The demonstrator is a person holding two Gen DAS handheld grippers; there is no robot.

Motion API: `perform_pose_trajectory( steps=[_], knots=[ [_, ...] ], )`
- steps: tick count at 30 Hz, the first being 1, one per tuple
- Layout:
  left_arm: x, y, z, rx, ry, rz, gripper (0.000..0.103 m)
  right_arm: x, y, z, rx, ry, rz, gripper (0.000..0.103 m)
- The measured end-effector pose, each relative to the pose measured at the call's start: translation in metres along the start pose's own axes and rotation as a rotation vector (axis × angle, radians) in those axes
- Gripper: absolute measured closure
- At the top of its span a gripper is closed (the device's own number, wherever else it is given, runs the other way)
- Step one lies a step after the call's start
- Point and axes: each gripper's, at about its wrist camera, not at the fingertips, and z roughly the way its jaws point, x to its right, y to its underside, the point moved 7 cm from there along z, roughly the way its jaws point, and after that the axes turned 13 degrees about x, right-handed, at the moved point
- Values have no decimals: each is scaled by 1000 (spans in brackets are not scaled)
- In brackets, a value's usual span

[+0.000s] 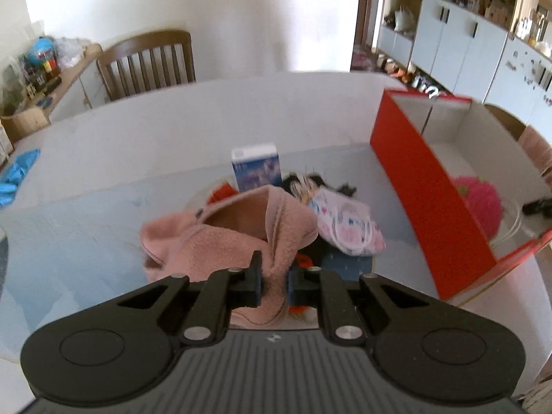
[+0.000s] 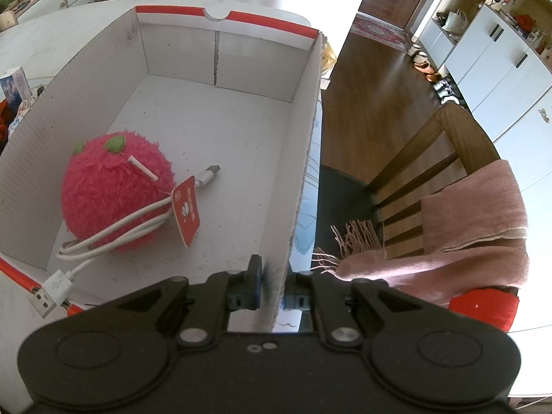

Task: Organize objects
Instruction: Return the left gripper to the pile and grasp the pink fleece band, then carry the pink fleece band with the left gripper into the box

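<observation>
My left gripper (image 1: 275, 284) is shut on a pink fleece garment (image 1: 220, 238) and holds it above the table. Beyond it lie a patterned pouch (image 1: 348, 227), a blue-white carton (image 1: 257, 169) and dark and red items. The red box (image 1: 424, 186) stands to the right. My right gripper (image 2: 272, 293) is shut on the right wall (image 2: 303, 172) of that box. Inside the box lie a pink plush ball (image 2: 114, 189) with a red tag and a white USB cable (image 2: 103, 241).
A wooden chair (image 1: 148, 62) stands behind the table (image 1: 103, 214). Another chair (image 2: 431, 172) with a pink scarf (image 2: 476, 227) stands right of the box. A blue cloth (image 1: 17, 176) lies at the table's far left. White cabinets (image 1: 459, 41) line the right.
</observation>
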Motion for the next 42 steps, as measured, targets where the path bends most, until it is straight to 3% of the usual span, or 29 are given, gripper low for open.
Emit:
perform_pose_trajectory(
  steps=[3, 13, 19, 30, 38, 42],
  knots=[
    [-2, -16, -11, 20, 30, -39, 92, 0, -1, 0, 0, -2, 1, 95],
    [34, -80, -38, 126, 131, 52, 92, -2, -1, 2, -3, -8, -2, 95],
    [81, -125, -42, 183, 245, 114, 92, -3, -1, 4, -3, -10, -8, 95],
    [196, -178, -22, 230, 429, 261, 92, -3, -1, 4, -6, -16, -24, 95],
    [253, -186, 0, 228, 477, 324, 92, -2, -1, 3, -2, -26, -20, 95],
    [269, -165, 33, 149, 462, 343, 92, -1, 0, 3, 0, -31, -18, 95]
  ],
)
